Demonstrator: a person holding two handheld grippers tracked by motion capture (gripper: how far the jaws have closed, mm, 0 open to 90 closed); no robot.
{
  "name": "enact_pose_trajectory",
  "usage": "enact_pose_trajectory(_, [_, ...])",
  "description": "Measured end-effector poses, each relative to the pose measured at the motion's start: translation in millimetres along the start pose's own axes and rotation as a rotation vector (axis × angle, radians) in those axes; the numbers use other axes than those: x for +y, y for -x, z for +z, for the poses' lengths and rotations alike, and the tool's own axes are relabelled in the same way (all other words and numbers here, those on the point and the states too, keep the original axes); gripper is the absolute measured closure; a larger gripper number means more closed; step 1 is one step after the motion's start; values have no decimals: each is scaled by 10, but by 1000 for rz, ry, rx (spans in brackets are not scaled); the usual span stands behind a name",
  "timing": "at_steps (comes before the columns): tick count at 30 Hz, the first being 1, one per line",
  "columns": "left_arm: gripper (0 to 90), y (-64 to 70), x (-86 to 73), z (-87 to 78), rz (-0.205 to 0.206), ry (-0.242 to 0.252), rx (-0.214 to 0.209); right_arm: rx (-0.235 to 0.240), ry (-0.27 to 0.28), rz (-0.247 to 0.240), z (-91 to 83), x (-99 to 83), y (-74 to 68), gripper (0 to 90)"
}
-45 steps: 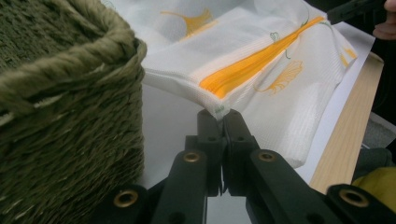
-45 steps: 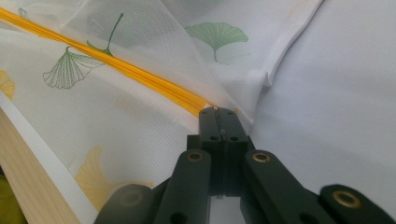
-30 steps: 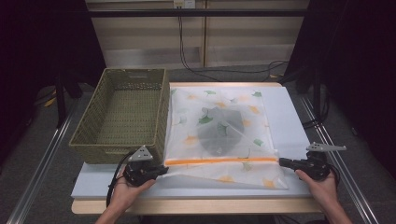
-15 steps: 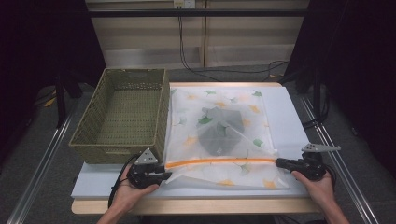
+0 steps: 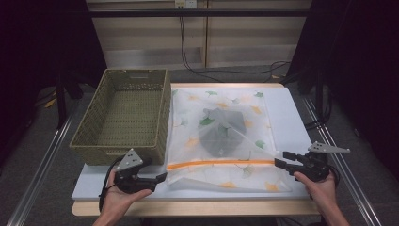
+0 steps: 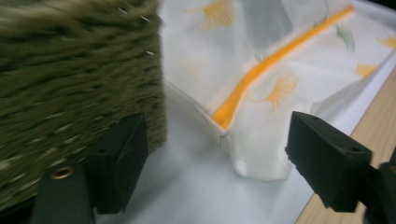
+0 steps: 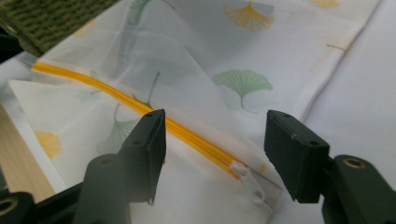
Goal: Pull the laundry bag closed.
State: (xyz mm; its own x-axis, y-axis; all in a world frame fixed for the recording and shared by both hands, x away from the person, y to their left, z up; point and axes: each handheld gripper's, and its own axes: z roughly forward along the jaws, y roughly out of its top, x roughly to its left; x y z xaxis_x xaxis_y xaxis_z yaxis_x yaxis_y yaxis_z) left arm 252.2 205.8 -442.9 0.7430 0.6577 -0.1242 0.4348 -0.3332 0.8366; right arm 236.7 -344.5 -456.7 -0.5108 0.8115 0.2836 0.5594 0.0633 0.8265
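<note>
Both grippers have been drawn back from the ends of the orange zipper (image 5: 221,163) since the earlier frames, where they were seen at the bag's two corners. The left gripper (image 5: 159,178) is now held low in the person's left hand (image 5: 120,197), just off the near left corner of the mesh laundry bag (image 5: 221,136), with its jaws spread wide and nothing between them. The near end of the wicker basket (image 5: 123,113) is seen just beside one of its jaws in the left gripper view. The right gripper (image 5: 280,160) is held in the right hand (image 5: 320,186) at the bag's right edge, jaws likewise parted, with the zipper pull (image 7: 243,171) lying between them unclamped. The bag is laid flat on the white table (image 5: 291,117), a dark garment (image 5: 221,129) visible inside it.
</note>
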Motion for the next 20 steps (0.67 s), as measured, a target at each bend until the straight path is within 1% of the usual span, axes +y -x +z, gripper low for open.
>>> enact_pose_trajectory(1, [196, 0, -24, -42, -17, 15, 0, 5, 8, -2, -10, 8, -10, 377])
enact_pose_trajectory(2, [197, 16, -48, -73, -16, 34, 20, 2, 23, -2, -26, 16, -28, 373])
enact_pose_trajectory(3, [196, 30, -59, -105, 5, 44, 40, 2, 36, -5, -41, 21, -40, 365])
enact_pose_trajectory(5, [175, 27, -55, -155, -13, 75, 23, 16, 61, -5, -75, 27, -59, 342])
enact_pose_trajectory(6, [159, 33, -55, -176, -21, 86, 23, 8, 76, -2, -93, 27, -66, 338])
enact_pose_trajectory(7, [155, 42, -57, -189, -21, 89, 28, 12, 86, 1, -117, 26, -78, 337])
enact_pose_trajectory(8, [150, 47, -66, -201, -21, 93, 28, 5, 95, 0, -132, 24, -82, 321])
enact_pose_trajectory(9, [145, 37, -77, -212, -33, 95, 11, -5, 106, 4, -156, 20, -87, 307])
enact_pose_trajectory(10, [143, 34, -78, -217, -31, 89, 20, 3, 124, 3, -175, 15, -88, 308])
enact_pose_trajectory(11, [142, 34, -78, -217, -31, 89, 20, -6, 127, 3, -184, 3, -90, 307])
enact_pose_trajectory(12, [135, 28, -71, -237, -24, 103, 32, -16, 125, 6, -185, -10, -86, 307])
enact_pose_trajectory(13, [131, 28, -71, -237, -24, 103, 32, -16, 125, 6, -185, -10, -86, 307])
enact_pose_trajectory(14, [134, 51, -63, -246, -8, 113, 27, -11, 114, 13, -164, -30, -76, 308])
enact_pose_trajectory(16, [157, 81, -62, -248, 17, 104, 47, -17, 100, 9, -143, -39, -68, 311])
enact_pose_trajectory(17, [169, 83, -66, -227, 19, 101, 34, -12, 97, 16, -135, -44, -65, 311])
enact_pose_trajectory(18, [181, 79, -70, -210, 10, 98, 28, -12, 98, 17, -127, -48, -59, 311])
enact_pose_trajectory(19, [182, 70, -73, -193, -6, 93, 15, -16, 93, 13, -119, -49, -57, 312])
enact_pose_trajectory(20, [182, 70, -73, -193, -6, 93, 15, -16, 91, 6, -110, -49, -56, 311])
